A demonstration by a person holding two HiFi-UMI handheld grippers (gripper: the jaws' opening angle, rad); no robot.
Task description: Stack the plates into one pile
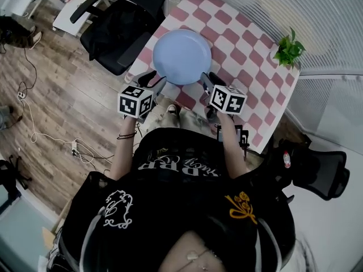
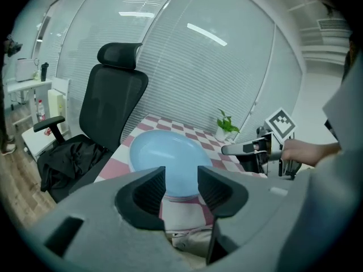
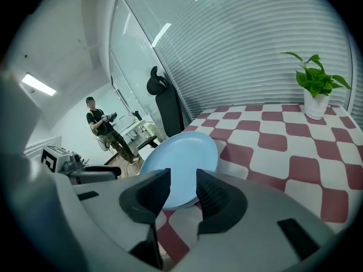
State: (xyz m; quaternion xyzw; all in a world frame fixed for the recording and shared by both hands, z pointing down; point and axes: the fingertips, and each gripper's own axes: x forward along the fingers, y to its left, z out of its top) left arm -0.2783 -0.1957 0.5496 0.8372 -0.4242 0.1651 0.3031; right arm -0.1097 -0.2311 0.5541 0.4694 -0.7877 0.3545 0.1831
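Pile of pale blue plates on a red-and-white checked desk, left tongs and right tongs both released, empty, near the pile's front rim

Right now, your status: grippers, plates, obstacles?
Left gripper open, empty. Right gripper open, empty. Pale blue round plates in one pile on checked table. Potted green plant apart.
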